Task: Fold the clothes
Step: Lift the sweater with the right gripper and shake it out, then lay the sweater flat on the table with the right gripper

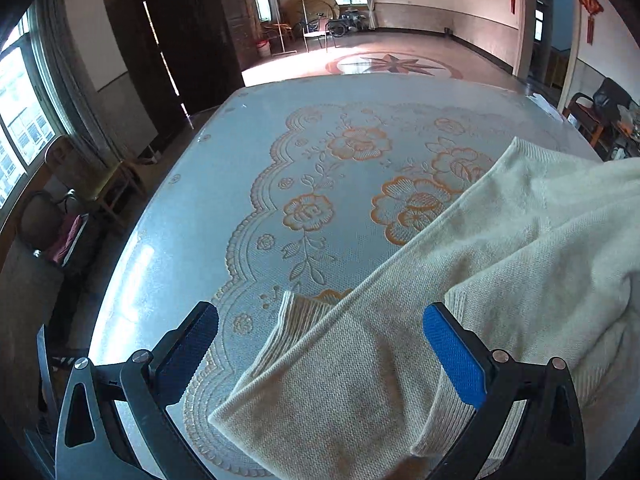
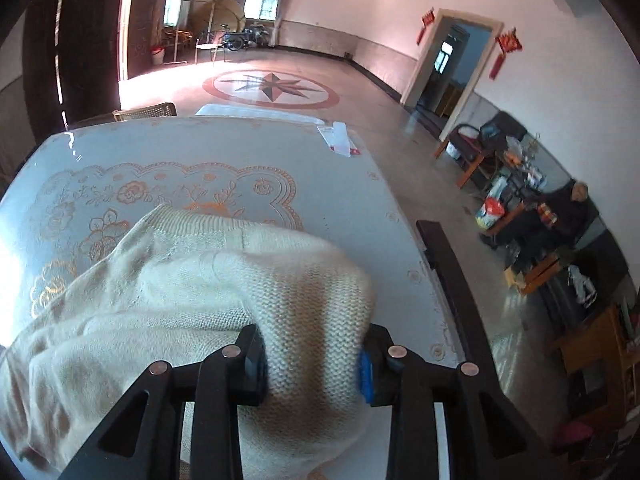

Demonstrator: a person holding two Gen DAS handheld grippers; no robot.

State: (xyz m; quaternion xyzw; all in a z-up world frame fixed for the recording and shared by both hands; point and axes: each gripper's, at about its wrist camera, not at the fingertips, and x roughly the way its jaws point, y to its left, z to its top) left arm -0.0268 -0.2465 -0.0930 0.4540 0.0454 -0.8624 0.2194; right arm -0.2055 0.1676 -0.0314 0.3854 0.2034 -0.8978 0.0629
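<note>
- Sweater (image 1: 520,248): cream knit, lying on the table w/ one sleeve running diagonally toward the near-left edge. Ribbed cuff (image 1: 302,312) sits flat on the cloth. Body is bunched and part-lifted on the right side; not a tidy fold at this moment.
- Right claw (image 2: 314,364): jaws closed onto a thick wad of sweater knit, fabric bulging out over and between the blue pads. Grip looks firm, several layers deep.
- Left claw (image 1: 320,344): jaws wide apart, straddling the sleeve. Pads not touching fabric as far as the view shows; holds nothing.
- Table (image 1: 168,248): glossy top over a lace-pattern cloth w/ orange flowers. Sweater occupies the near-right portion; far half bare except a small packet (image 2: 340,142) at the far edge.
- Risk 1: wad in the right claw is multi-layer. Judged likely to drag extra layers along, leaving a lumpy, skewed fold.
- Risk 2: slick top. Sleeve may slide instead of creasing if pulled w/o the left claw pinning it.
- Risk 3: left claw closing where it sits could catch only one sleeve layer, so the sleeve twists.
- Risk 4: sweater lies near the table edge; slack could slip off.
</note>
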